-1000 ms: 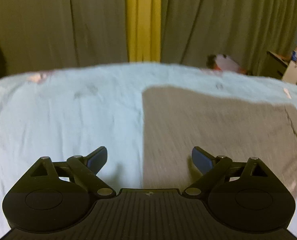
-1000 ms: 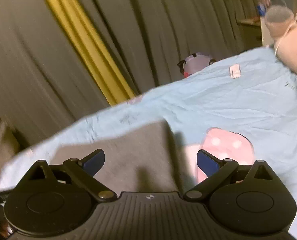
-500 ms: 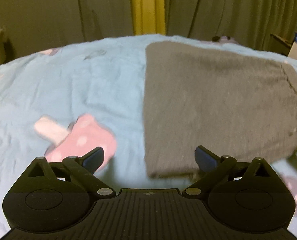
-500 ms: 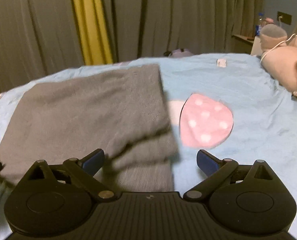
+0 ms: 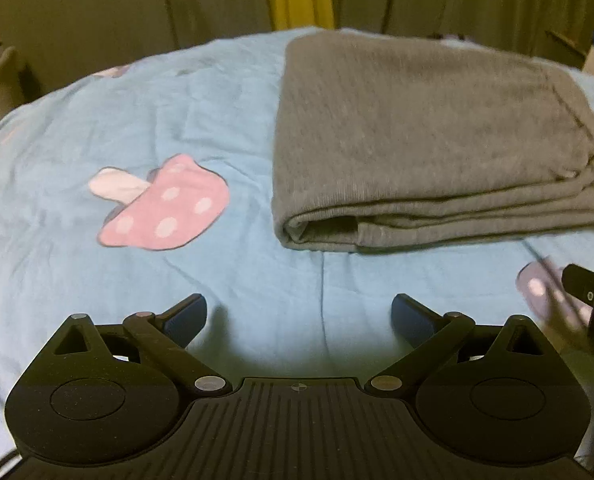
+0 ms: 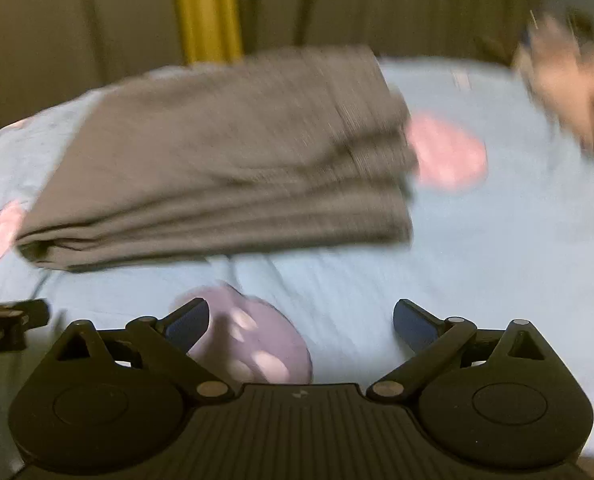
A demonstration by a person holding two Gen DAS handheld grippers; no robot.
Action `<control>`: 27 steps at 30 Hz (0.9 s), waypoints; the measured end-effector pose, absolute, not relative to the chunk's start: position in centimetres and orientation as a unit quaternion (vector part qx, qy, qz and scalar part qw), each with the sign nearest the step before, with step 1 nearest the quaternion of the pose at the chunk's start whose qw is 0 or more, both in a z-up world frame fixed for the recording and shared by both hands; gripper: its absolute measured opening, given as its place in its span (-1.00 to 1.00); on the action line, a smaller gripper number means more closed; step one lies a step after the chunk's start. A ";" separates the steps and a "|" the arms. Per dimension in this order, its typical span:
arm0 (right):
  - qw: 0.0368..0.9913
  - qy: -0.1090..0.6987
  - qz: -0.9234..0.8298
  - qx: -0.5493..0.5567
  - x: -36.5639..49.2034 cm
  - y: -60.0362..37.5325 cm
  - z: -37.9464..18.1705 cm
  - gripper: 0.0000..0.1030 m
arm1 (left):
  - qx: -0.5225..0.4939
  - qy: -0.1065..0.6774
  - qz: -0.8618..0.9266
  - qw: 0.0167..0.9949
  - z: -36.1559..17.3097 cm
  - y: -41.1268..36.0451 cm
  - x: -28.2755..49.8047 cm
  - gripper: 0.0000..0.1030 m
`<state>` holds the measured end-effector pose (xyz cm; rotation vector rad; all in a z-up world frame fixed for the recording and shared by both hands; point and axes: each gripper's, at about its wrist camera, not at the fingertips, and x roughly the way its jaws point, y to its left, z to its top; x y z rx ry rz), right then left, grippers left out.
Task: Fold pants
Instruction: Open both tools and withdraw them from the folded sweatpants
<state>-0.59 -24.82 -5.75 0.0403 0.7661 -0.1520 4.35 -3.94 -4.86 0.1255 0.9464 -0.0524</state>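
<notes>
Both tongs are wide apart and holding nothing right now. My left tongs [image 5: 299, 314] hover low over the bed [image 5: 57, 264], a bit short of the near edge of the pants [image 5: 417, 120], not touching them. My right tongs [image 6: 301, 320] sit in much the same pose on the other side, also short of the fabric, with a purple mushroom print [image 6: 253, 344] on the sheet right between the fingers. That view is smeared with motion blur, so I'm guessing my right hand is on the move.

The pants lie as a grey stacked rectangle toward the far side of the blue sheet, with several layers showing along the near edge and a rolled fold at the near left corner. There's a pink mushroom print [image 5: 165, 208] just to the left of them. Honestly it looks pretty much done to me: layers line up okay, though the right end looks a bit lumpy where the edges bunch.

Both hands are held level, pointing forward across the bed toward the curtains [image 5: 97, 12], side by side; I can see the tip of the right tool at the right edge of my left view. I think I've got them back like this so nothing snags the stack.
</notes>
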 end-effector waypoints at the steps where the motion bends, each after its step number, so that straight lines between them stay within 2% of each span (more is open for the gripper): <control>1: 0.932 0.355 -0.072 0.011 -1.3 -24.3 -5.0 0.92 | 0.053 0.450 -0.025 0.891 -4.5 -4.2 3.9 0.97; 6: 0.936 0.345 -0.059 0.025 -3.1 -23.5 -4.0 0.92 | 0.021 0.416 -0.045 0.908 -2.4 -4.5 1.4 0.98; 13: 0.939 0.330 -0.091 0.032 -3.9 -23.8 -2.8 0.92 | 0.034 0.395 -0.065 0.916 -1.2 -5.9 0.1 0.98; 27: 0.942 0.320 -0.103 0.026 -2.6 -24.3 -3.4 0.92 | 0.022 0.417 -0.052 0.907 -2.9 -5.9 2.2 0.98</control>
